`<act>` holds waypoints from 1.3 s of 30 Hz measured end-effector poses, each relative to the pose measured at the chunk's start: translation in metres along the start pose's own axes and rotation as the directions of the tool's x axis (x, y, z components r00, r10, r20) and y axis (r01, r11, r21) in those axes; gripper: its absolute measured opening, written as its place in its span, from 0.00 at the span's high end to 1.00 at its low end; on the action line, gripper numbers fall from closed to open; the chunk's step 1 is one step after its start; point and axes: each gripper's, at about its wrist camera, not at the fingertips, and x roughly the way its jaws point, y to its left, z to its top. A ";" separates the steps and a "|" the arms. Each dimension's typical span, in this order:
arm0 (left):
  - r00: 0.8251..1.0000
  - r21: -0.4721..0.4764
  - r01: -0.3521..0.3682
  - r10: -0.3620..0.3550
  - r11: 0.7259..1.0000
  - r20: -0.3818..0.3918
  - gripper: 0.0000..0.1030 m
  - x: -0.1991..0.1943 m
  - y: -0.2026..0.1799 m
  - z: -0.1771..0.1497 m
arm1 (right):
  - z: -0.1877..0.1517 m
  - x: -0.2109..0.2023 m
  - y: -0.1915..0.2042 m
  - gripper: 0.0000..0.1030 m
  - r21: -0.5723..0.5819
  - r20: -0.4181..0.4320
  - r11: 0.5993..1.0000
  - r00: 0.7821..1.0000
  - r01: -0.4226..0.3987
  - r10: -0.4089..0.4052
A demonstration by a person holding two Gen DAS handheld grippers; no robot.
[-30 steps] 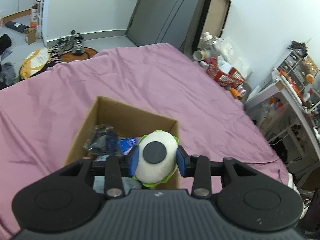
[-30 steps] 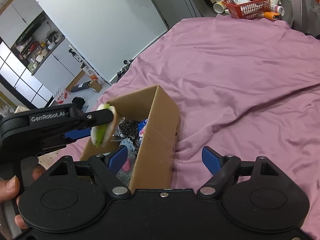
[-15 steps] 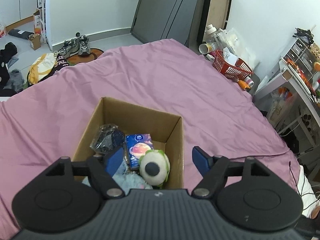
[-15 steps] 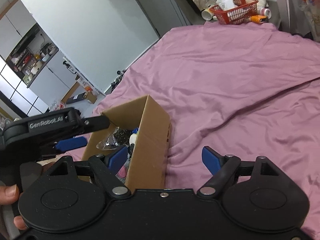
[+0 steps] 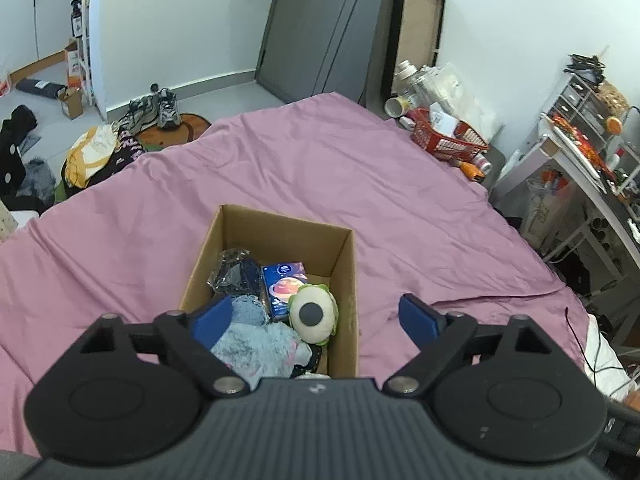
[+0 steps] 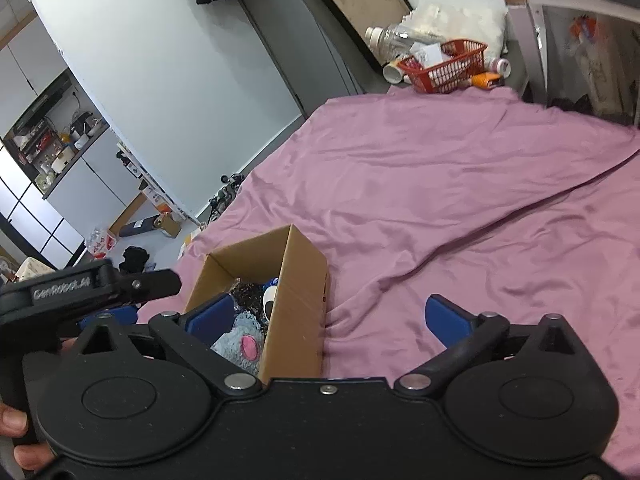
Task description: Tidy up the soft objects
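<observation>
left jaws: left gripper [image 5: 315,317] wide, just been opening, nothing between the pads
right jaws: right gripper [image 6: 327,321] at its widest, also just been opening, empty; box wall sits between the blades but untouched
box: open brown cardboard box [image 5: 344,264] straight ahead of and below the left jaws, ahead-left of the right jaws
toy: round white plush with green trim and a dark disc [image 5: 313,314] lies inside, at the box's right wall, below the left jaws' gap
other contents: crinkled dark plastic packet [image 5: 234,274], blue printed carton [image 5: 283,288], fluffy pale-blue fabric [image 5: 256,340] by the left blade
step: my read, plush drop-off done, both tools free
next: needs another loose soft item; none visible on the sheet, so scan beyond these views first
surface: wrinkled mauve bedsheet [image 5: 360,184], bare ahead of both jaws
room: shoes [image 5: 154,110] and clothes on the floor far left; red plastic basket [image 5: 448,138] past the bed's far right corner; cluttered shelves right
</observation>
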 end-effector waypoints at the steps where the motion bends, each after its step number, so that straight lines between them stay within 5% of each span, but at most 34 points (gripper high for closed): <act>1: 1.000 0.005 0.000 0.000 1.000 0.000 0.07 -0.004 -0.001 -0.001 | 0.001 -0.005 0.001 0.00 -0.002 0.008 1.000 1.000 0.003 -0.003; 3: 1.000 0.012 0.002 -0.002 1.000 0.010 0.00 -0.012 -0.002 -0.003 | 0.003 -0.015 0.003 0.00 -0.009 0.025 1.000 1.000 0.015 -0.015; 29: 0.995 0.099 0.015 -0.024 0.995 0.094 0.00 -0.116 -0.008 -0.032 | -0.018 -0.114 0.037 0.00 -0.059 0.144 0.995 0.987 0.087 -0.077; 39: 0.993 0.151 -0.012 -0.005 0.989 0.115 0.00 -0.145 -0.005 -0.052 | -0.034 -0.138 0.051 0.00 -0.092 0.126 0.991 0.989 0.093 -0.081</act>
